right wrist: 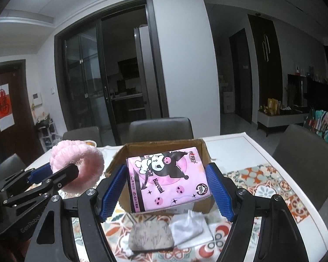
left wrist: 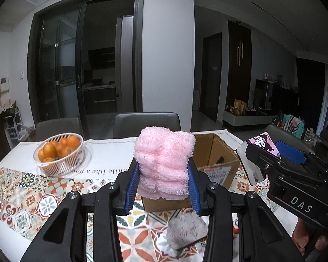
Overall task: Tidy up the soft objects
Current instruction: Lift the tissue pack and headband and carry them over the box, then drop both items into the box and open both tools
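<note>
Table (left wrist: 111, 150) covered by a patterned cloth with orange, teal and white tile motifs, seen from two handheld grippers held side by side above it. The left gripper (left wrist: 163, 175) has its blue-padded jaws clamped on a folded pink fluffy towel (left wrist: 164, 163), held up in the air in front of an open cardboard box (left wrist: 216, 161) that sits on the cloth. The right gripper (right wrist: 166, 187) grips a pink tissue pack (right wrist: 167, 180) between its blue pads, lifted just above the box opening (right wrist: 161, 147); the pack blocks most of the box interior from that view. The pack shows a cartoon figure in black and white, the word "Kuromi", and a round "100%" badge. On the cloth below the grippers lie a small grey pouch (right wrist: 150, 237) printed with bare tree branches and, touching its right side, a crumpled white cloth (right wrist: 189, 226). To the left, well apart from the box, a white basket (left wrist: 61, 166) holds oranges (left wrist: 59, 149). Part of a printed line on the cloth, upside down, reads "mile like a". The right gripper's body carries the letters "DAS"; the left one's body reads "GenRobot". Grey chairs (left wrist: 146, 124) stand behind the table.
</note>
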`<state>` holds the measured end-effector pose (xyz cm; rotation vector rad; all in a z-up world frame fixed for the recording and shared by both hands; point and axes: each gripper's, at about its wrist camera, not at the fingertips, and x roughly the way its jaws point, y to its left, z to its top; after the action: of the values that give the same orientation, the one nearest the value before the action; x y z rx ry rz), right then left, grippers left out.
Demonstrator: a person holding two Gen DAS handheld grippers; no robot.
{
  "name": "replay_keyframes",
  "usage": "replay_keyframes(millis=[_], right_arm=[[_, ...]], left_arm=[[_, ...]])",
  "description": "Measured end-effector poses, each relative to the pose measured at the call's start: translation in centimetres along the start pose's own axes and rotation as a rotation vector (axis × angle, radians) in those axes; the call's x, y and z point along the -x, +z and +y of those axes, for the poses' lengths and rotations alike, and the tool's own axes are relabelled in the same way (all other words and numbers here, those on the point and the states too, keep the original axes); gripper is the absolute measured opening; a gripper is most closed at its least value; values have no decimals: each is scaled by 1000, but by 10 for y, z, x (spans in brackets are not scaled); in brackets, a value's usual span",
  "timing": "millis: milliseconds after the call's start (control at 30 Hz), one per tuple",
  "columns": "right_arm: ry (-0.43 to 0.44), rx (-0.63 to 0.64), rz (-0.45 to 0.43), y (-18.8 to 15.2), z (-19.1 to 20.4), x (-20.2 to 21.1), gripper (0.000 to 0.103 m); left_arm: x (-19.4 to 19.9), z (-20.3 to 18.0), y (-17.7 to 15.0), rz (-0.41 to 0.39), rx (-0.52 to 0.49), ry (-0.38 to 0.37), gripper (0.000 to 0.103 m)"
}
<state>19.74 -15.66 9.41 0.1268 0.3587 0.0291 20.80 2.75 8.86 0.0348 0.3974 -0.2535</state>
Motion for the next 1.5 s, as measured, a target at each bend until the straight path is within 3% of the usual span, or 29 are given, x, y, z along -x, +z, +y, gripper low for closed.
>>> replay_keyframes(millis=[533, 1233, 1367, 1500], right_arm=[[-9, 32, -18, 20, -5, -49, 75], [-33, 74, 81, 16, -23, -129, 75], [-37, 75, 107, 16, -26, -142, 75], [-26, 62, 127, 18, -28, -151, 76]], left_arm=[[-56, -1, 20, -3, -12, -4, 40], [-150, -4, 7, 124, -34, -15, 40], [-160, -7, 3, 150, -37, -10, 43], [-165, -8, 2, 158, -39, -6, 54]])
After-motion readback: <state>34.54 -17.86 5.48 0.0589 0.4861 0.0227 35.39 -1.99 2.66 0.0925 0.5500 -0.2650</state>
